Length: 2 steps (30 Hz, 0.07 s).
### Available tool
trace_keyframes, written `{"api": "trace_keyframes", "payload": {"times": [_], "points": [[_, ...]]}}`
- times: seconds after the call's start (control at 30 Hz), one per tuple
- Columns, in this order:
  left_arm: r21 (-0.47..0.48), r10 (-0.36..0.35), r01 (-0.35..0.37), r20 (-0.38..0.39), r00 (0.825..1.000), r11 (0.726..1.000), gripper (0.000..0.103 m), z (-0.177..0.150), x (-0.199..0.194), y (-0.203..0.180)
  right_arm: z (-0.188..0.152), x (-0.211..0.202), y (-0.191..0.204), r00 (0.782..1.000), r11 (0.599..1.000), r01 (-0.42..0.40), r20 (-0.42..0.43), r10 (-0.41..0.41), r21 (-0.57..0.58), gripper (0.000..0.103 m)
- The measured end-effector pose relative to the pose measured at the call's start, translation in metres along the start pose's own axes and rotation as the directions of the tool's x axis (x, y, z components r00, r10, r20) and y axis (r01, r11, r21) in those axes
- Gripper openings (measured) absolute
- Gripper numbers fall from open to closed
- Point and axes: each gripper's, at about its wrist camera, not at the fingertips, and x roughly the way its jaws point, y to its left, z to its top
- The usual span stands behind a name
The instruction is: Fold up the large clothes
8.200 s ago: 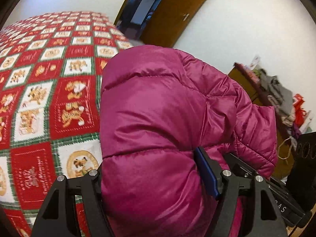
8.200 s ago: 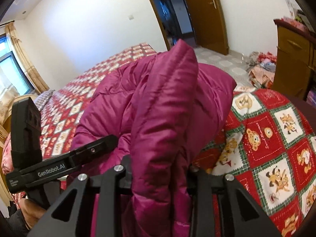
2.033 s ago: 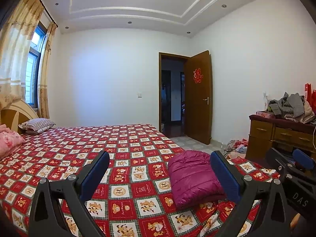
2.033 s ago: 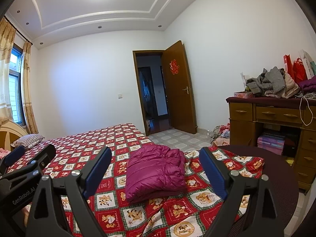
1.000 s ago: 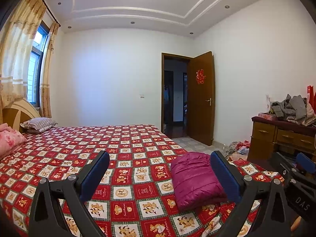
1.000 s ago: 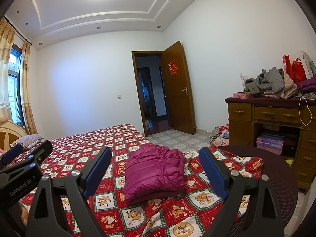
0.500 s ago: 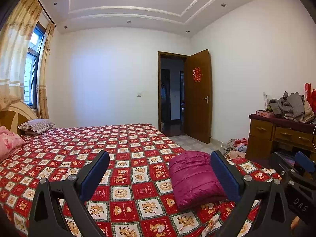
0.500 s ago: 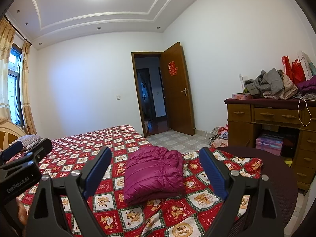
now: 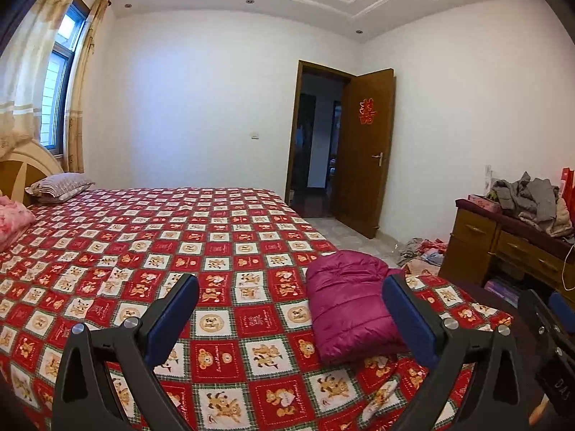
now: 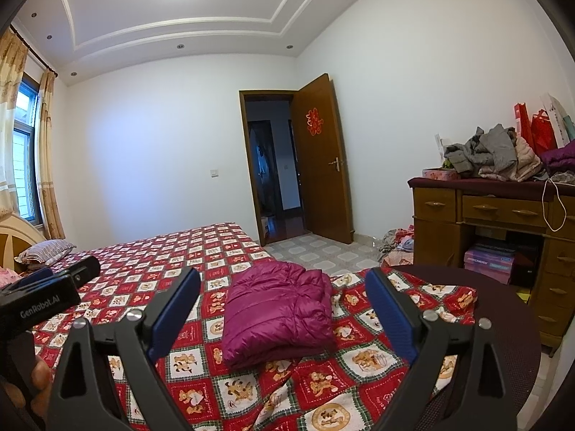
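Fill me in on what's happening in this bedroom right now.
A person is folding large clothes with a hand-held gripper in each hand. The magenta puffer jacket lies folded in a compact bundle near the foot corner of the bed, on the red patterned bedspread. The left hand-held gripper and right hand-held gripper are both open, empty, and held back from the jacket. More clothes are piled on the wooden dresser by the wall.

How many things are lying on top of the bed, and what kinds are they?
Folded magenta puffer jacket: 1
Striped pillow by the headboard: 1
Pink bedding, only partly in view at the picture's edge: 1
Total: 3 things on the red bear-patterned bedspread
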Motion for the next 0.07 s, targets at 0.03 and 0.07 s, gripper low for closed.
{"api": "trace_keyframes", "payload": {"times": [0.03,0.07], "points": [[-0.001,0.011,-0.011,-0.002,1.000,1.000,0.102,0.0002,0.0011,0.0018,-0.0006,0.0009,-0.0004,1.000,1.000,0.003,-0.004,-0.003,0.000,0.095],[-0.004,0.023,-0.023,-0.004,1.000,1.000,0.102,0.0005,0.0020,0.0037,-0.0010,0.0022,-0.0013,1.000,1.000,0.007,-0.008,-0.007,0.002,0.097]]}}
